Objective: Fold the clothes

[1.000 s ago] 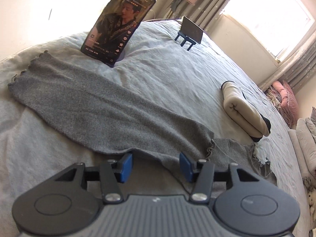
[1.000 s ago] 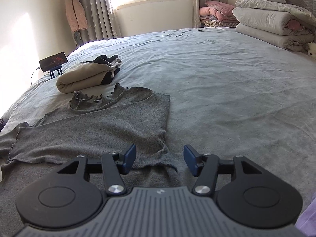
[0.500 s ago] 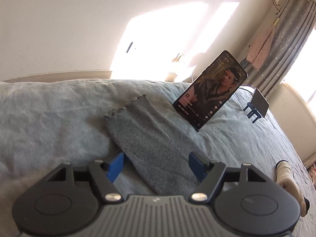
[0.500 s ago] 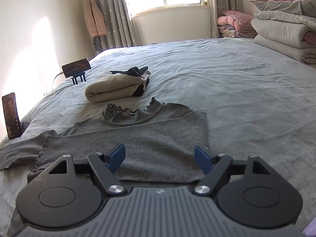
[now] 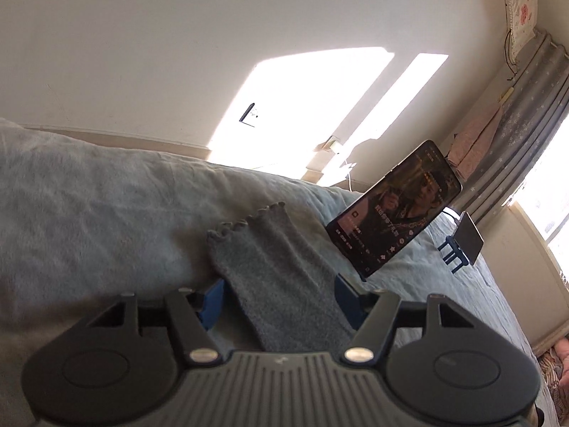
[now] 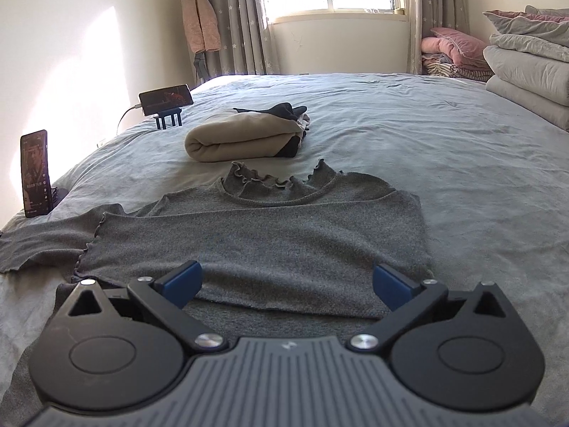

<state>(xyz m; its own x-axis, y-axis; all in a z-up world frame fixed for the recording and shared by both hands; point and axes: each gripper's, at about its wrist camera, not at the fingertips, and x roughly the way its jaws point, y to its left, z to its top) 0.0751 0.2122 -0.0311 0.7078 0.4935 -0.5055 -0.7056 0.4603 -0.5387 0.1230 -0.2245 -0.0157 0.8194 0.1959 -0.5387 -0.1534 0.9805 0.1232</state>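
A grey knit top (image 6: 256, 235) with frilled collar lies flat on the bed, one sleeve folded across its body and the other sleeve (image 6: 39, 242) stretched out to the left. My right gripper (image 6: 286, 284) is open and empty, low over the top's lower edge. In the left wrist view my left gripper (image 5: 279, 300) is open, its blue fingers on either side of the stretched sleeve (image 5: 270, 270), whose frilled cuff points away. Whether the fingers touch the sleeve I cannot tell.
A phone (image 5: 394, 213) stands propped just right of the sleeve; it also shows in the right wrist view (image 6: 34, 172). A second phone on a blue stand (image 6: 165, 101) and a folded beige garment (image 6: 245, 137) lie beyond the top. Stacked bedding (image 6: 526, 64) sits far right.
My left gripper has swung left along the sleeve toward its cuff and opened wider. My right gripper has opened wider and drawn back over the top's lower edge.
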